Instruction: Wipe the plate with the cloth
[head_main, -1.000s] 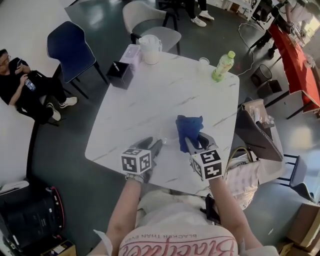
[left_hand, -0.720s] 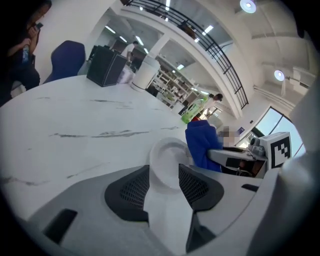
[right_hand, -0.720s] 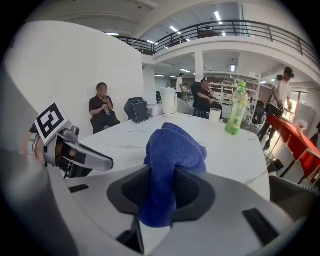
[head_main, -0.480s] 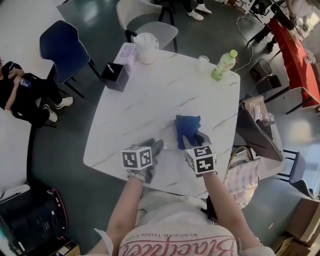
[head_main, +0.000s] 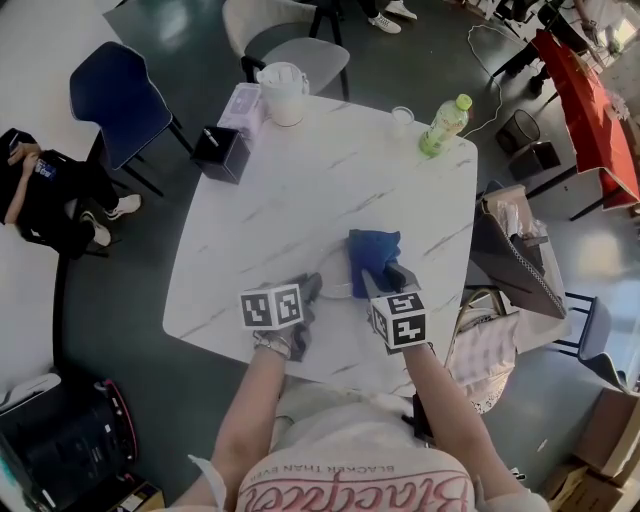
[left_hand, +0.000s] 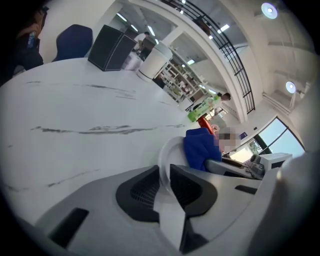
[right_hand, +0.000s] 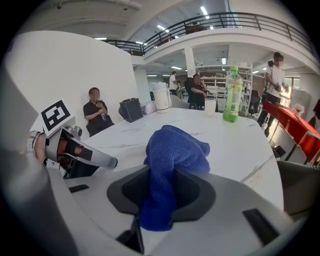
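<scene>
Jaws of the left gripper are closing on the plate rim, near the tabletop edge; the right gripper pinches the cloth. Steady the rim firmly before rubbing evenly.

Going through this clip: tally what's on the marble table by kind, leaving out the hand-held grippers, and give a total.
plate: 1
cloth: 1
bottle: 1
cup: 1
jug: 1
boxes: 2, a black box and a pale box
Total: 7
</scene>
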